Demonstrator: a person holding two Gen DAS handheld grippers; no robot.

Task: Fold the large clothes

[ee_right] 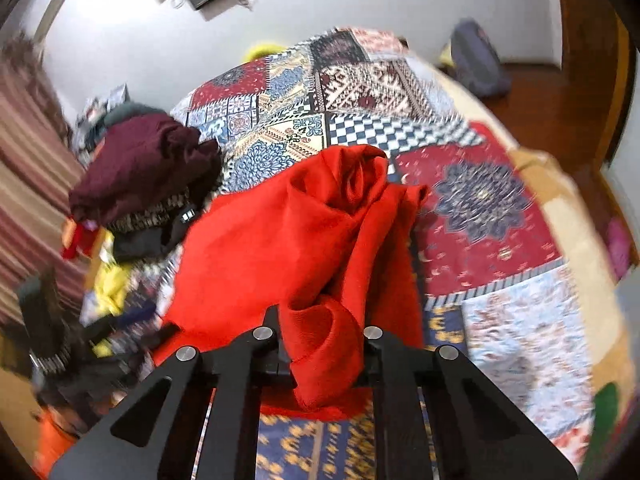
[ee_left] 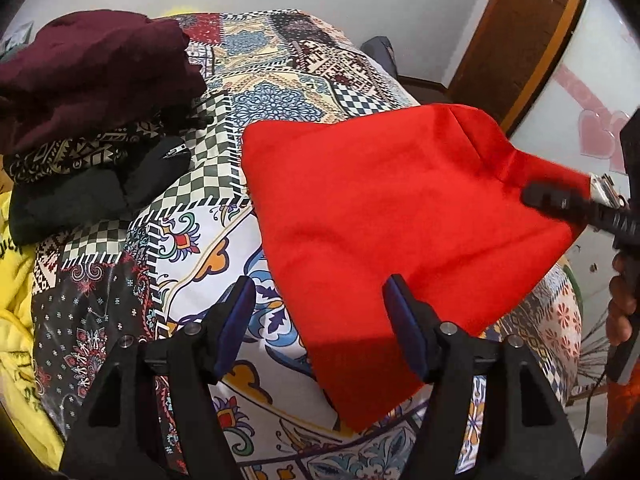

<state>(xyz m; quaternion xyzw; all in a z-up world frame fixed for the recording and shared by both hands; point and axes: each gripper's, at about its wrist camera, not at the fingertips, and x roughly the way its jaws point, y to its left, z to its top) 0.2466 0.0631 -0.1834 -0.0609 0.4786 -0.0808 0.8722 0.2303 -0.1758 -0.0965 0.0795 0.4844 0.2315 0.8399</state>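
While the right gripper (ee_right: 320, 344) clenches a bunched corner of the red cloth (ee_left: 384, 216), lifting it off the patterned bedspread (ee_left: 192, 240) to stretch an edge, the left gripper (ee_left: 320, 320) hovers released beside its near edge.

Left tongs (ee_left: 320, 312): angled downward, jaws standing wide apart, nothing pinched between them. Right tongs (ee_right: 320, 344): angled downward, clamped tight on bunched red cloth (ee_right: 320, 240). Hand (ee_left: 622, 296) grips right handle.
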